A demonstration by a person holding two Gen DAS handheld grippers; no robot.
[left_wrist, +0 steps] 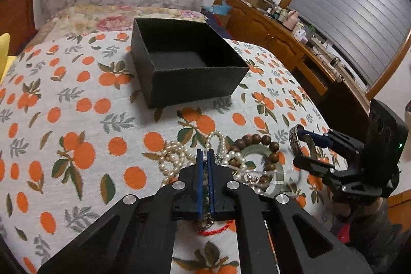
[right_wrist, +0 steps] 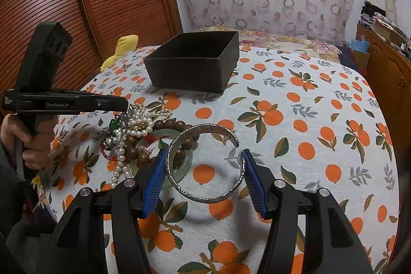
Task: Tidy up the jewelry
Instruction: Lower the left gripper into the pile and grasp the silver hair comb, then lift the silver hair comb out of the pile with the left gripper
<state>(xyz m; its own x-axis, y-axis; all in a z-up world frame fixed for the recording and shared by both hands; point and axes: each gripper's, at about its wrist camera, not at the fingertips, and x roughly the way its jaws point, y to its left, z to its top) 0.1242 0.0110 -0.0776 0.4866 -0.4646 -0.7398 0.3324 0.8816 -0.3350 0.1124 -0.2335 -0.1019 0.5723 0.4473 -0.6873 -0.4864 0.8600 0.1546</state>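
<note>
Nearest, right gripper (right_wrist: 203, 176) gripping silver cuff bangle (right_wrist: 203, 161) between blue pads (right_wrist: 154, 181), holding it above the orange-print cloth (right_wrist: 308, 120) on the bench. Just left, left gripper (left_wrist: 204, 158) clenching shut, pinching a thin beaded piece (left_wrist: 204, 186) with a red cord (left_wrist: 218, 229), tips lying over the jewelry pile. Piling together: pearl strands (left_wrist: 172, 156), wooden bead bracelet (left_wrist: 257, 143), pale jade bangle (left_wrist: 259, 153), all touching. Farther back, sitting open and well apart from the pile, black box (left_wrist: 185, 68).

Bare tablecloth (right_wrist: 295, 99) lies between jewelry heap (right_wrist: 133, 130) and open box (right_wrist: 192, 63).
</note>
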